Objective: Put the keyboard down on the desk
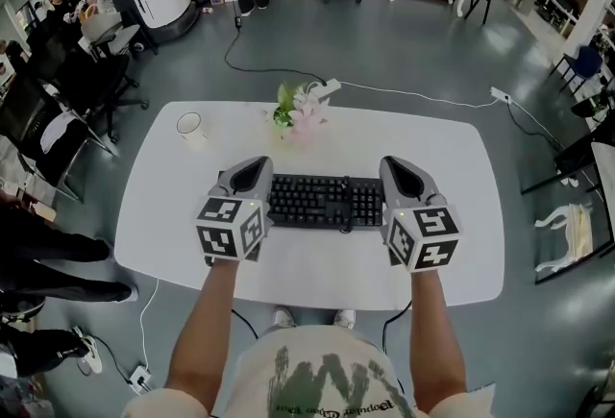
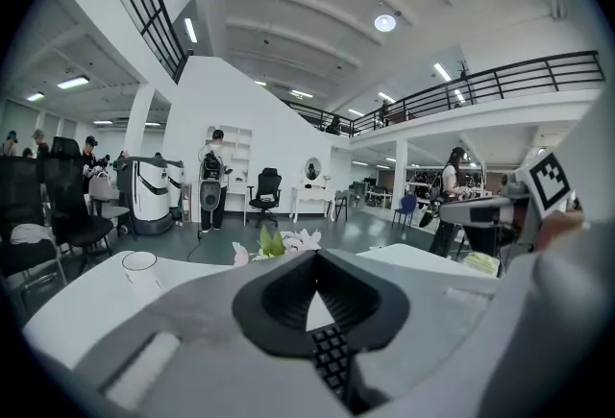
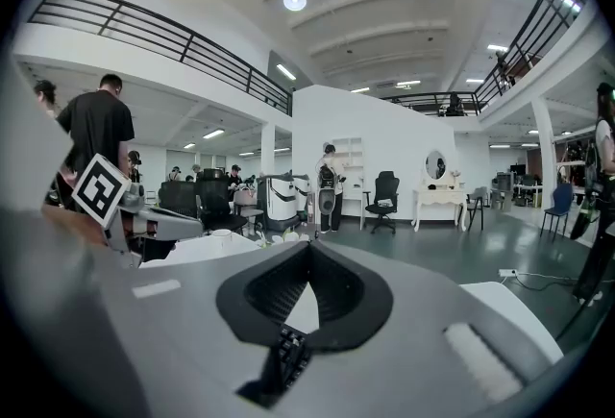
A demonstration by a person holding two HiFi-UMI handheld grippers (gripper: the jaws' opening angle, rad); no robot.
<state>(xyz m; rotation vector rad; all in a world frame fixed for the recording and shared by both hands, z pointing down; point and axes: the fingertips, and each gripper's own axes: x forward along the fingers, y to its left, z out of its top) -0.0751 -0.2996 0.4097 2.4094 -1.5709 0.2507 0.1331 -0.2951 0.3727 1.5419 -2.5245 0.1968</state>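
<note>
Spanning L claw (image 1: pixel 252 168) & R claw (image 1: pixel 399 168): keyboard (image 1: pixel 322 200), ends clamped.

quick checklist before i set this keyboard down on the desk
1. Left claw shut on the keyboard end: ok
2. Right claw shut on the other end: ok
3. Keyboard level from side to side: ok
4. Cup and flowers behind the keyboard, apart from it: ok
5. Keyboard over the desk, away from its edges: ok
6. Keyboard already touching the desk: cannot tell
</note>
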